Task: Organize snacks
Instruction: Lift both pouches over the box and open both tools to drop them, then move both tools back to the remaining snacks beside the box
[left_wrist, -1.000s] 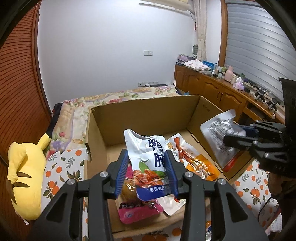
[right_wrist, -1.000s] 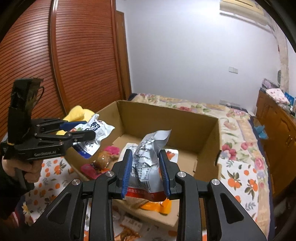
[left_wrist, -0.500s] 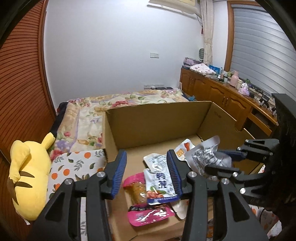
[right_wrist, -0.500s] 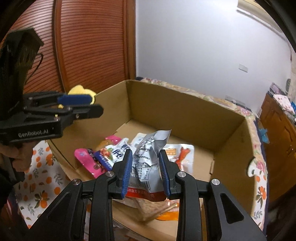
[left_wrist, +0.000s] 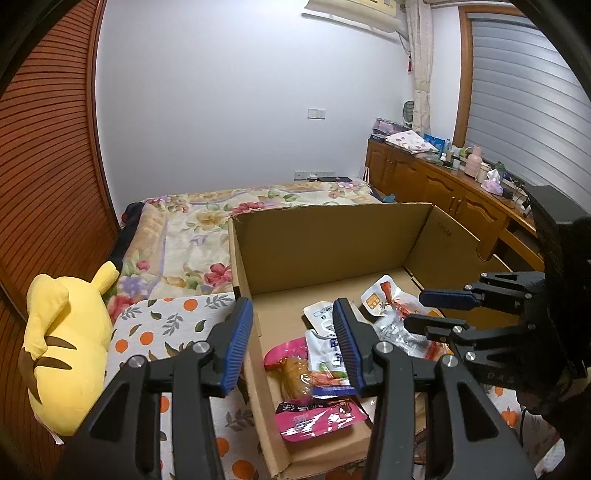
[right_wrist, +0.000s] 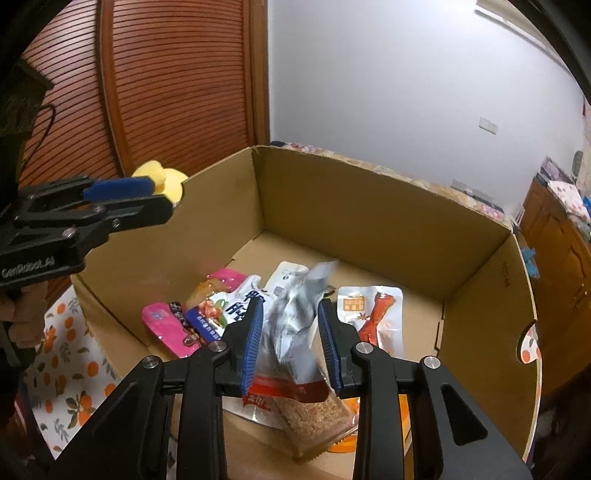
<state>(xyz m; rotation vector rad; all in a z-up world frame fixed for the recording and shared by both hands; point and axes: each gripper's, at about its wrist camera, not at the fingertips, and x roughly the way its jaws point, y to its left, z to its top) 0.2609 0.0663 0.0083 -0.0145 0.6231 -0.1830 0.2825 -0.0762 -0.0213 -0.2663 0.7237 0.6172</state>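
Observation:
An open cardboard box (left_wrist: 321, 240) (right_wrist: 369, 206) stands on the bed and holds several snack packets. My left gripper (left_wrist: 293, 343) is open and empty above the box's near left corner; it also shows in the right wrist view (right_wrist: 140, 199). Below it lie a blue-and-white packet (left_wrist: 327, 363) (right_wrist: 225, 314) and pink packets (left_wrist: 317, 419) (right_wrist: 166, 326). My right gripper (right_wrist: 290, 345) is open over the box, jaws wide apart. A silver packet (right_wrist: 295, 317) with a red bottom lies loose between them, blurred. A chicken-foot packet (right_wrist: 373, 314) lies flat to the right.
A yellow plush toy (left_wrist: 62, 347) lies left of the box on an orange-print cloth (left_wrist: 166, 325). The floral bedspread (left_wrist: 192, 229) runs behind. Wooden cabinets (left_wrist: 443, 195) with clutter stand at the right, and a slatted wooden door (right_wrist: 166, 92) at the left.
My left gripper opened, dropped the blue-and-white packet into the box and drew back left. My right gripper moved over the box and opened, letting go of the silver packet.

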